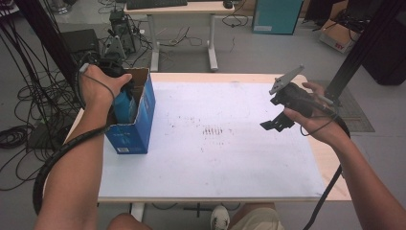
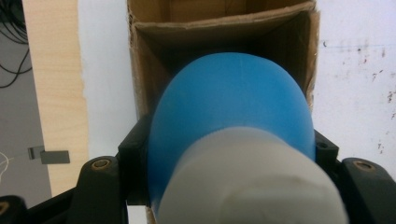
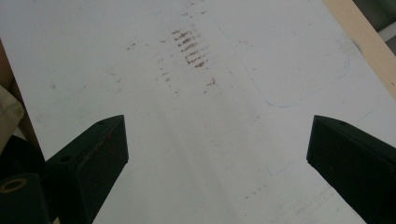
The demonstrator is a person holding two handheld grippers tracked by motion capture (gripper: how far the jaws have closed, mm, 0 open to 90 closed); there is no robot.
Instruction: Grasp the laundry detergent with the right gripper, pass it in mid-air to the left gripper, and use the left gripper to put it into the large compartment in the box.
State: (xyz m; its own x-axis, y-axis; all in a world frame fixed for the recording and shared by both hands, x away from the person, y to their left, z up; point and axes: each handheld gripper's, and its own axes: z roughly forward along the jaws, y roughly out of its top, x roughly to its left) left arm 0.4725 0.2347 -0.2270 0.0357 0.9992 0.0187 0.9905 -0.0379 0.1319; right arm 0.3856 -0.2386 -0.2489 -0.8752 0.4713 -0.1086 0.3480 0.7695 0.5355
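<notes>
A white sheet, marked with reddish-brown smudges near its middle, is being shown covering most of the wooden table. Behind it, a second desk is being seen beside a teal cabinet, and black cables are lying tangled across the grey floor.

Overhead view; two close jaw-level views
</notes>
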